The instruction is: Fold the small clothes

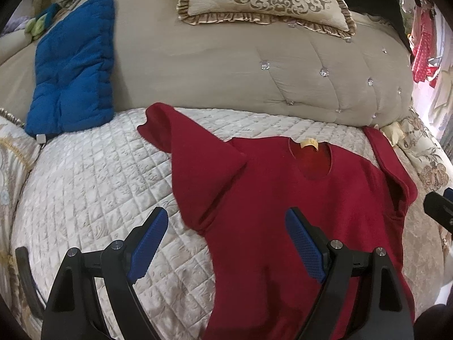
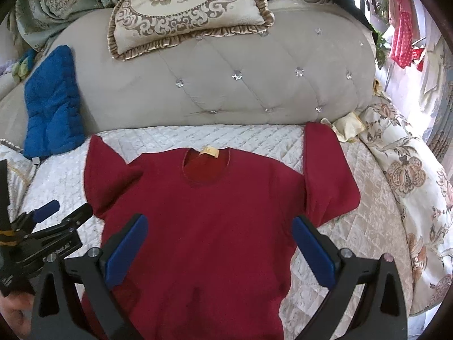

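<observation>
Left wrist view: the left gripper (image 1: 226, 249) hangs above the bed (image 1: 85, 175) with its jaws spread wide and nothing between them. The shirt (image 1: 283, 212) lies face up and spread out on the quilted cover, collar toward the headboard (image 1: 226, 65), its left sleeve (image 1: 181, 141) angled out over the quilt. One pad sits over bare quilt, the other over red cloth, so the gripper straddles the shirt's left side seam. A blue cushion (image 1: 70, 70) leans against the headboard.

Right wrist view: the right gripper (image 2: 220, 249) is likewise released and empty, poised over the shirt's (image 2: 203, 212) body near the right sleeve (image 2: 328, 170). The left gripper (image 2: 51, 226) shows at the edge.

I judge that folding has not begun; the next move calls for pinching a sleeve or side edge and carrying it inward.
</observation>
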### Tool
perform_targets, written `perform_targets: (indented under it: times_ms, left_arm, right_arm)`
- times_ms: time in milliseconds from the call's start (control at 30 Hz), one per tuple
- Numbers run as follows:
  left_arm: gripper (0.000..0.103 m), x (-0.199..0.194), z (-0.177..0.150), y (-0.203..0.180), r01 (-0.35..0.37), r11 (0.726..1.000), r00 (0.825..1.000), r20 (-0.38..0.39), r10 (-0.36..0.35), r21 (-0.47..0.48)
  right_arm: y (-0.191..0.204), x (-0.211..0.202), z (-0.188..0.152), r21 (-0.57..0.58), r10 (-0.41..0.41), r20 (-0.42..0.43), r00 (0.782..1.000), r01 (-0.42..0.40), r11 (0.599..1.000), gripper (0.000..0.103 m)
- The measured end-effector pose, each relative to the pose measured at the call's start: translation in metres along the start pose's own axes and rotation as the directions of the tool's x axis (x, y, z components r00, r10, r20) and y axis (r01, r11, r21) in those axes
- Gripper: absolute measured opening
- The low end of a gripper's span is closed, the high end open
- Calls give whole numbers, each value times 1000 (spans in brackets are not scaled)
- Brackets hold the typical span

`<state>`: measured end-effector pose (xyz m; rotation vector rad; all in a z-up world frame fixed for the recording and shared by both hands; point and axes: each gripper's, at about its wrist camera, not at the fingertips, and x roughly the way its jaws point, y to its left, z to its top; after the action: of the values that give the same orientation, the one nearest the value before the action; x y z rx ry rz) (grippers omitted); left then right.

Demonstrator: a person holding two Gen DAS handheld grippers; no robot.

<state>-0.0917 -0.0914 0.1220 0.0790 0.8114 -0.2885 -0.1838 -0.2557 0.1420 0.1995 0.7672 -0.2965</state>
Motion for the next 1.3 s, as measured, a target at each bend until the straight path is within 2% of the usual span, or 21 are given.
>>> perform_targets:
  times_ms: [433, 733, 1300]
  left_arm:
    - [67, 29, 13, 6, -8, 1000, 1000, -11, 8, -12]
    - [67, 57, 12, 27, -10, 996, 999, -36, 7, -85]
    - [67, 68, 18, 48, -27, 994, 999, -33, 24, -106]
  right_arm:
    - [-5, 47, 0, 29, -32, -43, 999, 33, 999, 103]
    - [0, 77, -2, 32, -34, -77, 996, 36, 999, 103]
    - [18, 102, -7, -2, -23, -102, 994, 23, 1000, 103]
